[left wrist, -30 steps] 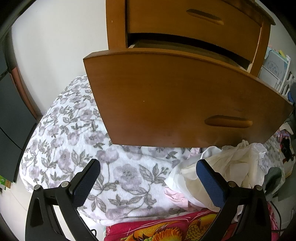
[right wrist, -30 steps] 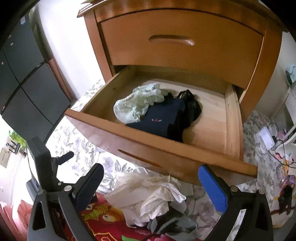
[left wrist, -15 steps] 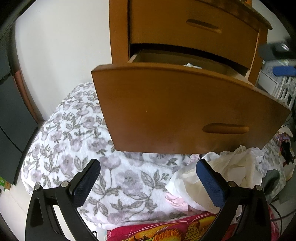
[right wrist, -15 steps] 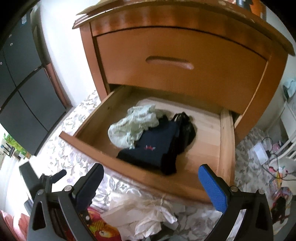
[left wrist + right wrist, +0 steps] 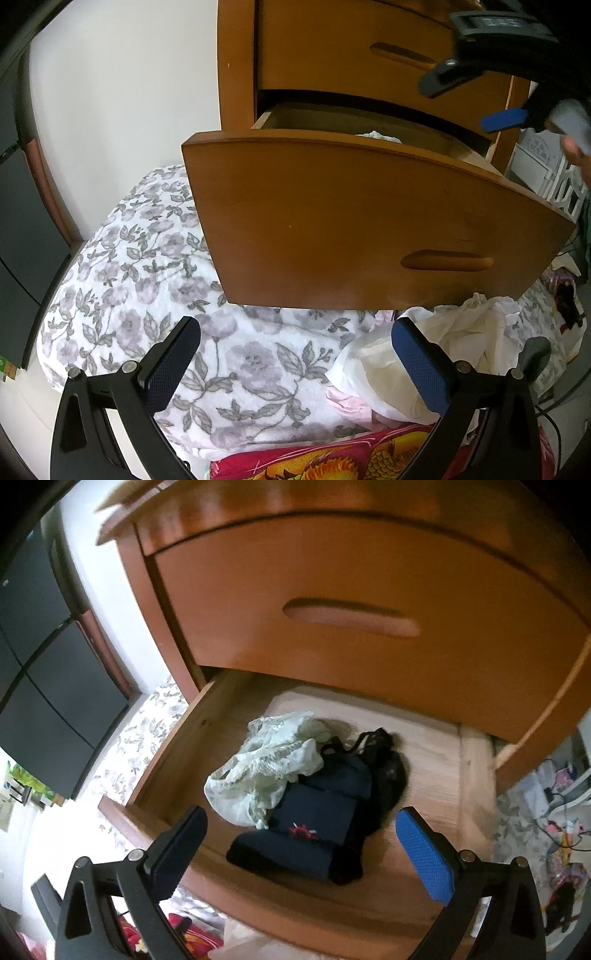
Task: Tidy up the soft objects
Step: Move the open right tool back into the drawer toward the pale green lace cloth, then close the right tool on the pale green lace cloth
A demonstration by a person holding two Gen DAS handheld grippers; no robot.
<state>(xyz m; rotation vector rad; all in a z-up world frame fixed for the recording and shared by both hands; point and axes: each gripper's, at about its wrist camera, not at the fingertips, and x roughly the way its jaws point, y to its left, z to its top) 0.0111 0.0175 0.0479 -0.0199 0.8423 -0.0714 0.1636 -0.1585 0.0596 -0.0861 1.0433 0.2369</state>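
Clothes (image 5: 295, 794) sit mid-drawer (image 5: 436, 775), dead ahead of the right gripper (image 5: 303, 849), jaws wide apart; left gripper (image 5: 295, 362), also spread empty, hangs lower over the bed (image 5: 147, 258).

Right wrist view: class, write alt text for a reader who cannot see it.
An open hand-held gripper hovers over a pulled-out wooden drawer holding a folded navy garment, a crumpled pale green one and black fabric; the drawer above is shut.
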